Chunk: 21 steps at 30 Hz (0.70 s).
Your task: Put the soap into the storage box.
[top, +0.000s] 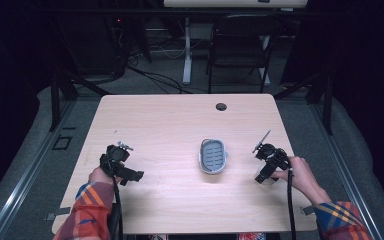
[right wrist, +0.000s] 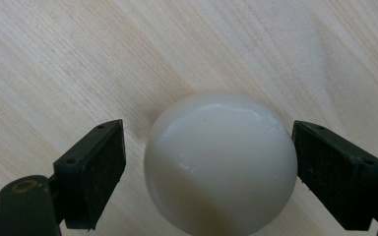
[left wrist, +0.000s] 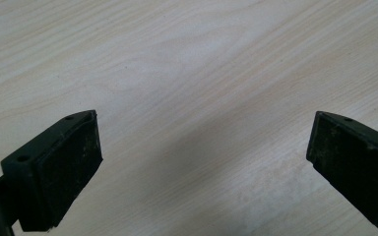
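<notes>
A smooth white ball [right wrist: 220, 162] rests on the pale wooden table [top: 170, 125] near its right edge. My right gripper [right wrist: 207, 130] is open around the ball: the right jaw stands almost against it, and a small gap shows at the left jaw. In the high view the right gripper [top: 261, 176] points down at the table. A small grey oval dish [top: 213, 156] with a ridged inside lies at the table's middle, left of that gripper. My left gripper [left wrist: 204, 142] is open wide over bare wood, and in the high view the left gripper [top: 132, 176] is at the table's left front.
A round cable hole [top: 221, 106] sits near the table's far edge. Beyond the table a black folding chair [top: 240, 47] and a white desk leg [top: 186, 50] stand on the floor. Bare wood lies between the dish and the left gripper.
</notes>
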### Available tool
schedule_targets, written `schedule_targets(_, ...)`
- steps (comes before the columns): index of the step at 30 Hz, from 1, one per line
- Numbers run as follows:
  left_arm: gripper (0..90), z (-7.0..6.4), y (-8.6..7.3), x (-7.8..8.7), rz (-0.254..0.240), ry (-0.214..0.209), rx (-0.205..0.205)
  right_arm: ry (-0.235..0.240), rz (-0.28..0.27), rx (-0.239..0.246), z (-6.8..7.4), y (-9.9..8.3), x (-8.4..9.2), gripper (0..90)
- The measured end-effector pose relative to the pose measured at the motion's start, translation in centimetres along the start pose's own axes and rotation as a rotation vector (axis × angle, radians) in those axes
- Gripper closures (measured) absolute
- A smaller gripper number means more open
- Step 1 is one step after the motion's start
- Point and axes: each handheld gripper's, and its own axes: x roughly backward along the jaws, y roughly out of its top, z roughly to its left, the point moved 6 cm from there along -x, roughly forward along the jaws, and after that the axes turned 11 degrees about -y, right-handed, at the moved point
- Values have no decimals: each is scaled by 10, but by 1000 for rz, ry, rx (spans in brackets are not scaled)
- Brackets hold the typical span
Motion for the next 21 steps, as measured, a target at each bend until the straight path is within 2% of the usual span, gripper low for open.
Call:
schedule_targets(1, 1, 0, 0, 0, 0, 0, 0, -4, 20, 22, -1, 0, 1, 146)
schedule_targets(7, 0, 0, 0, 0, 0, -1, 0, -8, 30, 10, 0, -1, -1, 160)
schedule_targets(9, 1, 0, 0, 0, 1, 0, 0, -18, 18, 21, -1, -1, -3, 166)
schedule_targets(10, 1, 0, 0, 0, 1, -1, 0, -12, 33, 8, 0, -2, -2, 169)
schedule_targets(12, 0, 0, 0, 0, 0, 0, 0, -22, 42, 14, -1, -2, -3, 180)
schedule_targets(15, 1, 0, 0, 0, 0, 0, 0, -22, 34, 0, 1, -2, -5, 199)
schedule_targets(21, 0, 0, 0, 0, 1, 0, -1, -36, 31, 7, -1, -2, -6, 236)
